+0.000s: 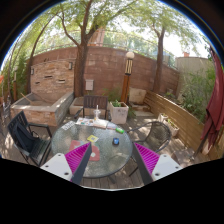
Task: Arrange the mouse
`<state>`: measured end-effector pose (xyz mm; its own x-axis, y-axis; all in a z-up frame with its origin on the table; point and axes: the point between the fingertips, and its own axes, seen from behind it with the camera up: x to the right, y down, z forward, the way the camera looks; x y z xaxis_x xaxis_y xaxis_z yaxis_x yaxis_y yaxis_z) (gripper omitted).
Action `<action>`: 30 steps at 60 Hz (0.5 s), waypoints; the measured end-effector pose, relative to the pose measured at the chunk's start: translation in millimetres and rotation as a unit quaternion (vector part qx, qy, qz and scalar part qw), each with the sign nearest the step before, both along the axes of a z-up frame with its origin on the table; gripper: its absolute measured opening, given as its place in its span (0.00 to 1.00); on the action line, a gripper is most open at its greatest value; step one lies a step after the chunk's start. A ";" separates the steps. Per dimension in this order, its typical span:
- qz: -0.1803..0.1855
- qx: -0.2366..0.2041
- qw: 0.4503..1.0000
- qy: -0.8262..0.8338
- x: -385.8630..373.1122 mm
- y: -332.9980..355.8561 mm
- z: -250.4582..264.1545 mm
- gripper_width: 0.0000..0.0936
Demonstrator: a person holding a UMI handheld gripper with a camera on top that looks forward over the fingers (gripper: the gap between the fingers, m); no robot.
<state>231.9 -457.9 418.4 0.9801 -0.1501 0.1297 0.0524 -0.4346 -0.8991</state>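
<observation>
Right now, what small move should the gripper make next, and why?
Probably lower and advance toward the round glass table. The gripper has its fingers open and empty, and the table's small items, including a bluish object that may be the mouse, lie well beyond them and are too small to identify.

A round glass tabletop [95, 135] gleams glossy ahead of my gripper [112, 160], whose magenta pads [78, 155] look matt and ridged. Dark wire-mesh metal chairs [30, 140] ring it. Rough red brick forms the wall [100, 72] behind; slatted wooden planks make the bench [178, 118] and the deck [120, 175] underfoot
</observation>
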 end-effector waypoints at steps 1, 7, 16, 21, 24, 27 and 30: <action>-0.001 -0.003 1.000 0.000 0.8 -0.9 -2.1 0.91; -0.003 -0.028 1.000 0.008 10.8 6.2 -37.4 0.90; -0.014 -0.065 0.998 0.023 33.9 33.2 -112.9 0.91; -0.017 -0.085 0.996 0.033 50.5 56.6 -161.7 0.91; -0.012 -0.094 0.995 0.039 60.1 78.5 -191.7 0.91; -0.006 -0.104 0.994 0.038 68.0 100.8 -220.1 0.91; 0.004 -0.110 0.993 0.036 77.9 128.6 -246.7 0.91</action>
<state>309.7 -329.4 171.7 0.9891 -0.1181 0.0878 -0.0046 -0.6215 -0.7834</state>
